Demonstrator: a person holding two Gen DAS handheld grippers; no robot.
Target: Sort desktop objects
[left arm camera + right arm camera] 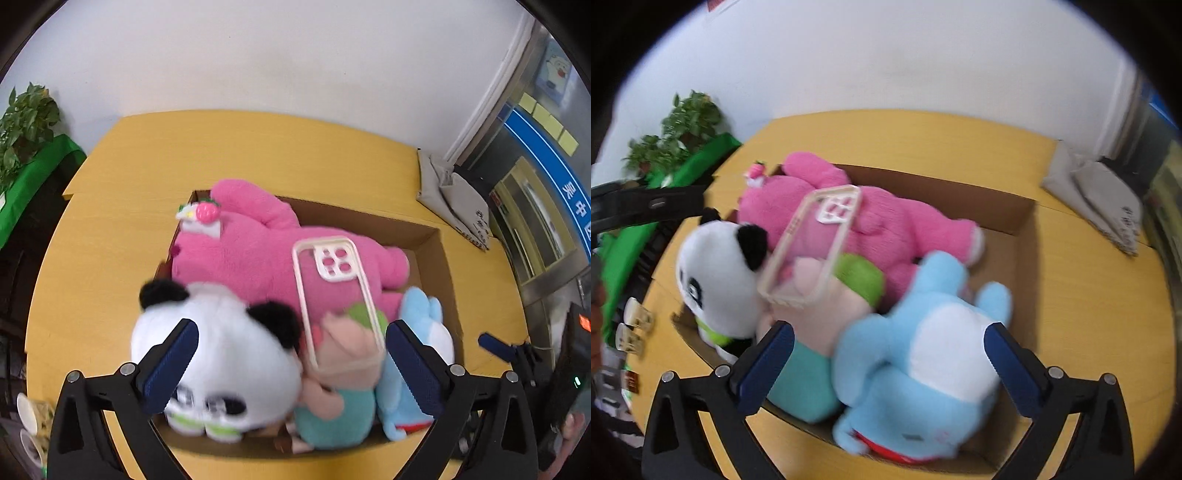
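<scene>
Bright, even indoor light with soft shadows and no glare. Both fisheye views bend strongly and darken at the corners. The right view is motion-blurred; the panda (218, 354) between the left fingers (173, 363) smears.

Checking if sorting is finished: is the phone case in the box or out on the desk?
In the box. The phone case lies on top of the plush toys, across the pink plush, inside the walls.
</scene>
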